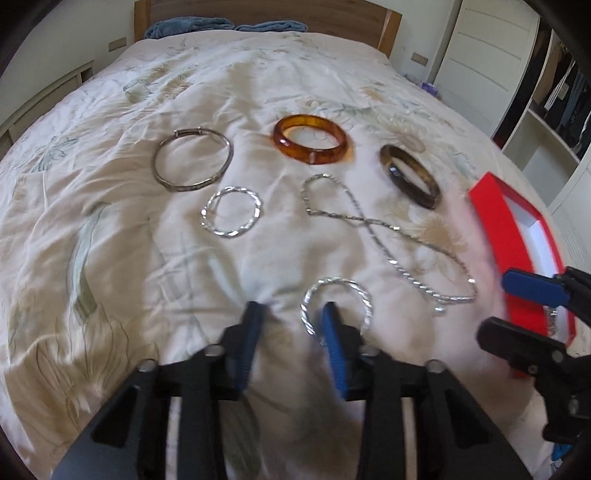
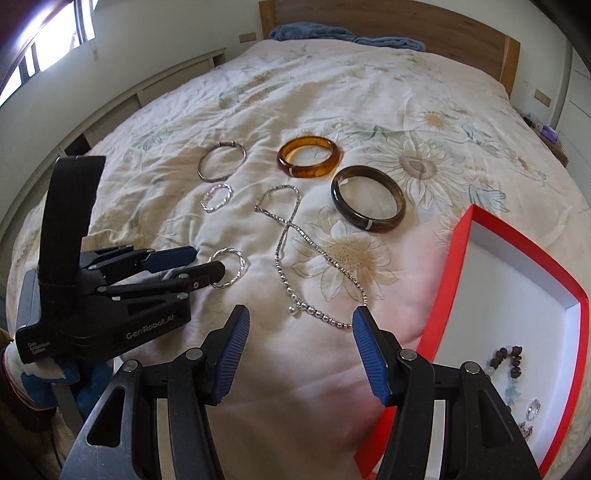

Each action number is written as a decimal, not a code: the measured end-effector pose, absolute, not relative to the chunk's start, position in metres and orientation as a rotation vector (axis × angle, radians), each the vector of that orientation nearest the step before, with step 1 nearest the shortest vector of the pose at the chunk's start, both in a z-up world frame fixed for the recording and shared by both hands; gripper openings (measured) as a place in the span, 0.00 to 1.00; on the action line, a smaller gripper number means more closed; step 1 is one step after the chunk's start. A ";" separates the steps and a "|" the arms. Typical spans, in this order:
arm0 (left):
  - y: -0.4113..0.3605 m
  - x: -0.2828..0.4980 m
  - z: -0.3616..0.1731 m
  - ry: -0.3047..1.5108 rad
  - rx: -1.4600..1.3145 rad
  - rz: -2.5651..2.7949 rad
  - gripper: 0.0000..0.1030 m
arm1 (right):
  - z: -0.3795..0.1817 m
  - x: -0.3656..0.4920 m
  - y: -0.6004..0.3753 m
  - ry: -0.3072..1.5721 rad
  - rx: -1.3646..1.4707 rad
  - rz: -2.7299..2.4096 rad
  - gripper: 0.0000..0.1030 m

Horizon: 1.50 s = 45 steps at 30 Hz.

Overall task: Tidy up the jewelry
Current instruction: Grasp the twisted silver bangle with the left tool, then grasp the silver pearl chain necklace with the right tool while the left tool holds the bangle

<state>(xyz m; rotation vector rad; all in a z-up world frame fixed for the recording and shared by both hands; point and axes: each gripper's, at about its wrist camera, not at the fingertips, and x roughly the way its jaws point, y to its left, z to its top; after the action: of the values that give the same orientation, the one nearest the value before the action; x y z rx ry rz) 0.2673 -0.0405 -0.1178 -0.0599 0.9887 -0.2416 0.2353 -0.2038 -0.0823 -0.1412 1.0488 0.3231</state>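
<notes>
Jewelry lies spread on a floral bedspread. My left gripper is open, its right finger reaching into a twisted silver bangle, also seen in the right wrist view. My right gripper is open and empty, just short of a silver chain necklace and left of a red jewelry box holding beads and small rings. Farther off lie a small twisted bangle, a plain silver bangle, an amber bangle and a dark brown bangle.
The wooden headboard and blue folded towels are at the far end of the bed. A low white cabinet runs along the left, a white wardrobe with shelves on the right.
</notes>
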 end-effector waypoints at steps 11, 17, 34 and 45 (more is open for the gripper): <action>-0.024 0.268 -0.115 0.958 -0.123 -0.278 0.10 | -0.097 0.260 -0.185 1.091 -0.225 0.304 0.58; -0.017 0.265 -0.109 0.938 -0.164 -0.303 0.06 | -0.104 0.280 -0.177 1.104 -0.253 0.282 0.61; 0.004 0.266 -0.100 0.894 -0.257 -0.299 0.03 | -0.128 0.289 -0.173 1.177 -0.241 0.284 0.18; 0.011 0.263 -0.096 0.873 -0.292 -0.297 0.03 | -0.121 0.263 -0.168 1.196 -0.185 0.321 0.04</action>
<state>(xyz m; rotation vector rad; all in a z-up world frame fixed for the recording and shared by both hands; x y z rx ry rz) 0.2630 0.0115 -0.0957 -0.2924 0.8732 -0.2971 0.2630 -0.1680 -0.1215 -0.1847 1.1959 0.3212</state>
